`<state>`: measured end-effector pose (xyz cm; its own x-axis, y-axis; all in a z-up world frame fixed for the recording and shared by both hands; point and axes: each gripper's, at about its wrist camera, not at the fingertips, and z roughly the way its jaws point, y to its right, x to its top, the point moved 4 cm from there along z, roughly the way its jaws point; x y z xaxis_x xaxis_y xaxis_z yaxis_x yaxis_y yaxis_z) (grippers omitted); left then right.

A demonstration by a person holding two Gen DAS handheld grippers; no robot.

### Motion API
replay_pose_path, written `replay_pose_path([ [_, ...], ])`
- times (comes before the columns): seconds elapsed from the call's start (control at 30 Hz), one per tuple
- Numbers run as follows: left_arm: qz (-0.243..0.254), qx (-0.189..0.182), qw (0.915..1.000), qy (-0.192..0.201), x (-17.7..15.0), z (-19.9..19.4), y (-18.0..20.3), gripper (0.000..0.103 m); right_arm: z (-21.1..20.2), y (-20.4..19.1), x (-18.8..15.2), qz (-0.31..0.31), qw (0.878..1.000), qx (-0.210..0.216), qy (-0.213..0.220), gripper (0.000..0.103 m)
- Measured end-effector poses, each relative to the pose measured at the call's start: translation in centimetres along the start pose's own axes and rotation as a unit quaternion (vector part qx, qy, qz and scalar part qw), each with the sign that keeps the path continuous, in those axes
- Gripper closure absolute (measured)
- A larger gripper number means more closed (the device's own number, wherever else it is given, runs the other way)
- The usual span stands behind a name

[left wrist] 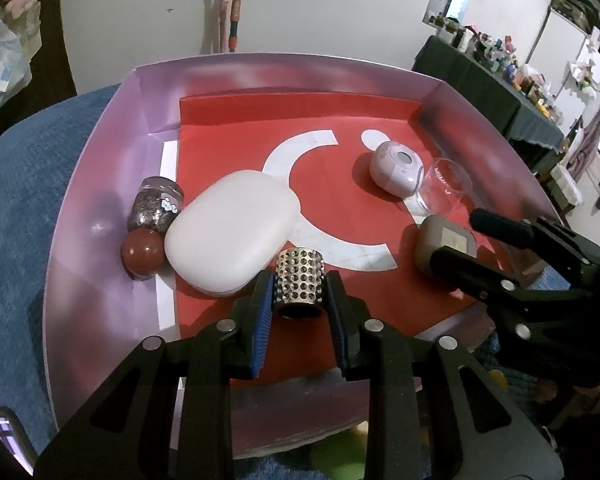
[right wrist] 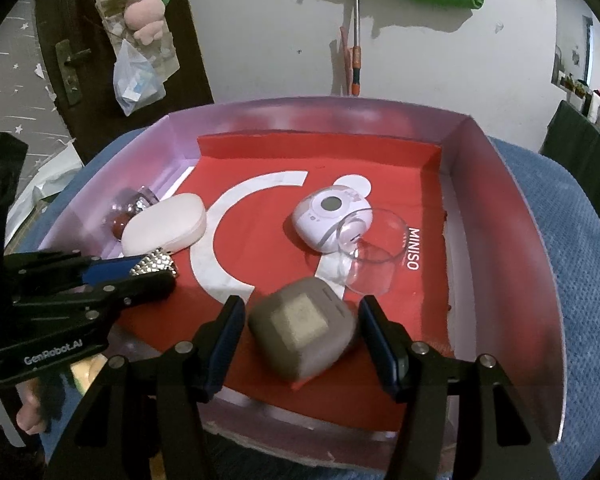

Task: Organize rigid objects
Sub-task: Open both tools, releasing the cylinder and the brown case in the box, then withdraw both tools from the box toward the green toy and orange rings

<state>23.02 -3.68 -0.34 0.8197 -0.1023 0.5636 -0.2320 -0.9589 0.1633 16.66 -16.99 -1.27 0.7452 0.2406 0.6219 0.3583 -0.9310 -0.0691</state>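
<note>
Here the left gripper (left wrist: 300, 286) clamps the perforated cylinder (left wrist: 300, 280); the right gripper (right wrist: 302, 328), wide, straddles the grey case (right wrist: 302, 330), risking nudging the glass (right wrist: 374, 250) at one o'clock.

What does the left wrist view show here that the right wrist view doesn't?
Only the left wrist view shows the left gripper from behind, fingers against both sides of the perforated metal cylinder, and the cluttered dark table by the wall. Only the right wrist view shows the MINISO lettering and the right gripper open around the grey case. Both show the red-lined box, white case and clear glass.
</note>
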Motion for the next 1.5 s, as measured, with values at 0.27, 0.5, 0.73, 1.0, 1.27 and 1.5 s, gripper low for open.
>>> replay_pose_path([
  [0.27, 0.006, 0.006, 0.9999, 0.009, -0.1, -0.6, 0.3, 0.078, -1.6, -0.5, -0.3, -0.005, 1.0, 0.005, 0.015, 0.033],
  [0.5, 0.001, -0.012, 0.9998, 0.017, -0.3, -1.2, 0.6, 0.017, -3.2, -0.7, -0.5, -0.006, 0.999, 0.013, 0.031, 0.027],
  [0.73, 0.011, -0.005, 0.9995, 0.029, -0.4, -2.0, 1.3, 0.017, -4.9, -0.9, -0.8, -0.002, 0.999, 0.024, 0.048, 0.022],
  [1.0, 0.006, -0.017, 0.9991, 0.038, -0.9, -3.2, 1.6, 0.017, -6.5, -1.0, -1.2, 0.001, 0.997, 0.03, 0.065, 0.012],
  [1.27, 0.007, -0.012, 0.9981, 0.06, -1.8, -5.2, 1.7, 0.004, -7.6, -1.3, -1.7, 0.005, 0.996, 0.045, 0.079, 0.002],
  [1.5, 0.005, -0.01, 0.9969, 0.078, -2.4, -6.9, 1.6, 0.004, -8.5, -1.6, -2.2, 0.007, 0.995, 0.055, 0.086, 0.0],
])
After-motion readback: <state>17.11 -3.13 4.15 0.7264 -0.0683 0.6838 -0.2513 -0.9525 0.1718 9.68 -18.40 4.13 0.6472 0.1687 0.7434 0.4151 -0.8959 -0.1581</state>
